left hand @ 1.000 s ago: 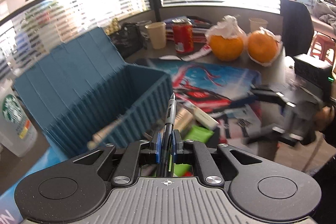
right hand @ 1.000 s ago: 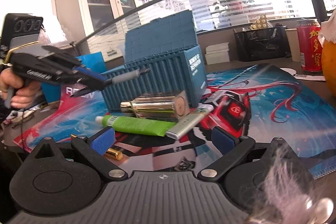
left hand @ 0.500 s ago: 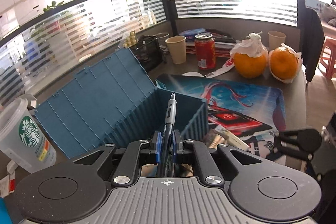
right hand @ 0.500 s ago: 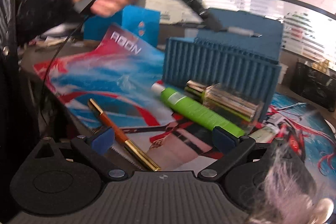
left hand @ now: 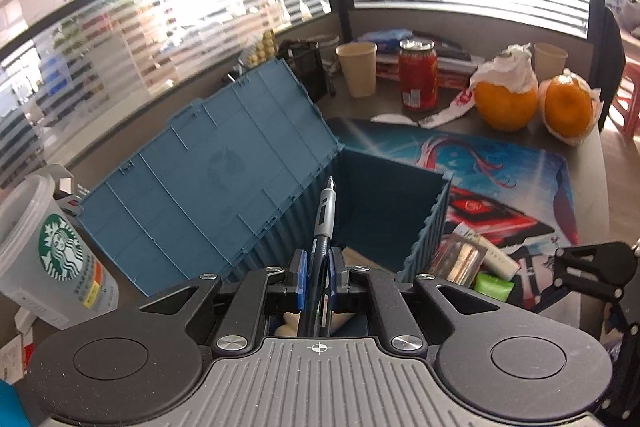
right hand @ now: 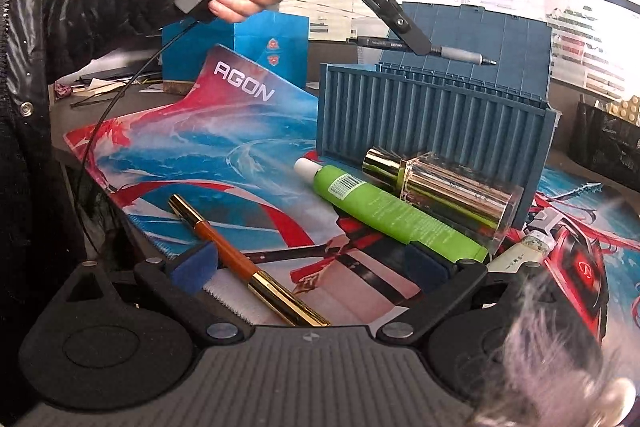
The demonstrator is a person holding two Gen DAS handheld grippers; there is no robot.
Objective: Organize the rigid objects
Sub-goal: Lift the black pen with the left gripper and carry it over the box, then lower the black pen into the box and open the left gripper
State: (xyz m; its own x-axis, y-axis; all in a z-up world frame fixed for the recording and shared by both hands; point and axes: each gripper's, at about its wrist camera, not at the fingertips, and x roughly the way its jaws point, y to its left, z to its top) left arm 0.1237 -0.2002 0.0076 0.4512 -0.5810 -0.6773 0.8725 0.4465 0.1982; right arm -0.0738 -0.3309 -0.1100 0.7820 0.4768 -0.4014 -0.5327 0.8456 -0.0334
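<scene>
While over the box [left hand: 384, 203], pen [left hand: 326, 211] between fingers [left hand: 301, 279].

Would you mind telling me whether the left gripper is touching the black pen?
Touching: in the left wrist view the left gripper has its blue pads clamped on the black pen.

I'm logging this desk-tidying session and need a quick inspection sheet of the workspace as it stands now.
Surface: desk with a printed mat.
Job's things: blue box, lid open; black pen held over its opening; on the mat lie a green tube, a gold bottle, an orange-gold pen and a white tube.
Clutter: coffee cup, red can, two oranges, paper cup.
Grippers: left gripper shut on the black pen; right gripper open, empty.
Cables: black cable hanging from the left handle.
Surroundings: office partitions, window blinds.
</scene>
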